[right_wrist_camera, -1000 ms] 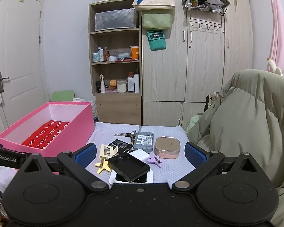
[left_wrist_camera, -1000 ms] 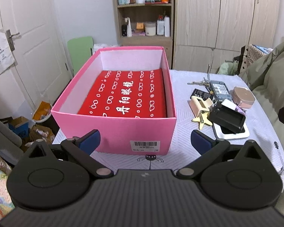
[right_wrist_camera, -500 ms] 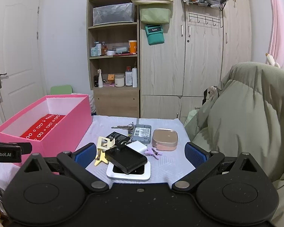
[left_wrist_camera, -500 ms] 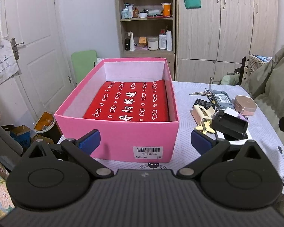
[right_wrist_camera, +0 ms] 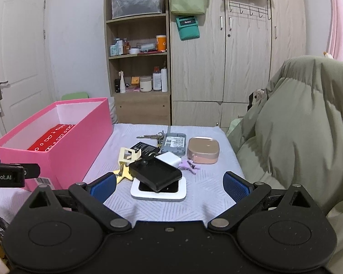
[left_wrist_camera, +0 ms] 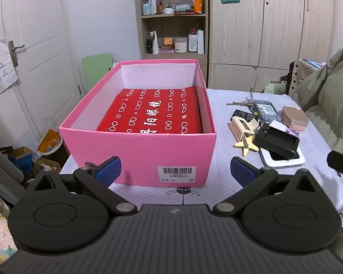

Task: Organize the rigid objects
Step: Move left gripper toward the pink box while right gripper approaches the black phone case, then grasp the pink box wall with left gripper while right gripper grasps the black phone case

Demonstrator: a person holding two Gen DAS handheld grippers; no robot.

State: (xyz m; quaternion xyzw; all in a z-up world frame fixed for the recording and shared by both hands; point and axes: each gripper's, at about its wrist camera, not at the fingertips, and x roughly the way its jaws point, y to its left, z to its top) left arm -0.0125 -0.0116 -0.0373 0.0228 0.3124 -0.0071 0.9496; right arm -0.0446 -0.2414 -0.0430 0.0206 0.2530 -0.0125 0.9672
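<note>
Both jaws gape; pink box holds red packet.

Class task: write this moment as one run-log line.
phase: pre-grasp | left tool: open, facing pink box | right tool: open, facing black case on white tray | held: nothing

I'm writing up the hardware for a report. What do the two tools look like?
Both match: the left tool and right tool have matte black bodies with round hubs, silver pivot pins, black linkage arms and blue ribbed pads. The left one's side bears white "Robot.AI" lettering.
</note>
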